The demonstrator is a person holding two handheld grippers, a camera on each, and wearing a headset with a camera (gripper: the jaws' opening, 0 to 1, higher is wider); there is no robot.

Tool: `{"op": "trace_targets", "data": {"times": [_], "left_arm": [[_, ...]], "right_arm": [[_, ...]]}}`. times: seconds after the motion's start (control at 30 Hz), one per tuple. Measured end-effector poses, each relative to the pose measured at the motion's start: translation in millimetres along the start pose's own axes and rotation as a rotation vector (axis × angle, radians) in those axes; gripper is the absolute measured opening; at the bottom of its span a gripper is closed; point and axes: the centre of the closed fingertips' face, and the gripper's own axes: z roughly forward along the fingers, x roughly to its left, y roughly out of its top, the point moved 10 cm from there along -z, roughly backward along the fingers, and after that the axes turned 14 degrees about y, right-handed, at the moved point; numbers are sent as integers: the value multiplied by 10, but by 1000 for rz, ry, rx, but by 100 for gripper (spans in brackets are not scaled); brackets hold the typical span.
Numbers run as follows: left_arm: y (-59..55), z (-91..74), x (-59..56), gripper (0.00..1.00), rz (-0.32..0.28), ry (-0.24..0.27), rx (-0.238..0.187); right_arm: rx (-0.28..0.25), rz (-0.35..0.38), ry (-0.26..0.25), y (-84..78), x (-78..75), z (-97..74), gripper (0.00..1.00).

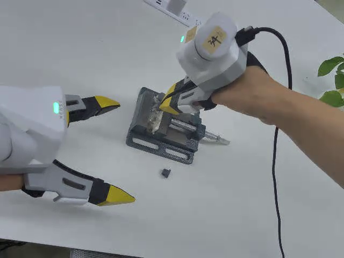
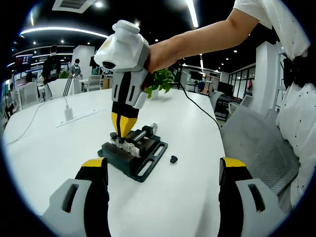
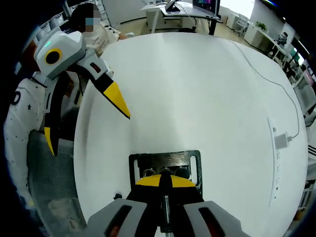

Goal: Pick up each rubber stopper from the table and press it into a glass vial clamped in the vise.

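**Black stopper left on the table; one vial being worked**

Black rubber, small and squat, the one loose stopper (image 1: 165, 173) lies on the white table (image 1: 242, 204) just in front of the vise (image 1: 161, 146), touching nothing. It looks like a short plug with a flat top, too small to show more.

The vise stands mid-table with a row of clear glass vials (image 1: 155, 122) clamped upright between its plates. The right gripper (image 2: 122, 129) points straight down onto them, its yellow tips drawn together and resting at the vial mouths. Whether a stopper is nipped under those tips I cannot tell. In the left gripper view two small dark caps (image 2: 114, 135) sit on the glass beside the tips. I take them for stoppers already seated.

The left gripper (image 1: 127, 152) hangs off to the side of the vise, jaws spread wide and holding nothing.

By my reading the task is well along: some vials are plugged, one is being pressed or checked, and the loose stopper has yet to be picked up and pushed home.
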Motion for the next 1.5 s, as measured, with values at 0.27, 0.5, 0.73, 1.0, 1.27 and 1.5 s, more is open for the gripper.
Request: {"op": "trace_targets", "data": {"times": [0.27,0.5,0.73,1.0,1.27,1.5], "left_arm": [[0,16,5,93,0,-3,-1],[2,17,21,93,-3,1,-4],[5,33,32,92,-4,1,-6],[18,48,35,92,-7,1,-9],[15,48,54,92,-11,7,-9],[19,64,62,92,-13,8,-11]], "right_arm": [[37,-13,4,36,28,13,0],[89,-30,20,88,14,22,0],[95,-26,29,99,72,12,0],[100,-20,32,110,86,8,0],[122,-29,36,107,52,18,0],[141,-38,27,114,37,28,0]]}}
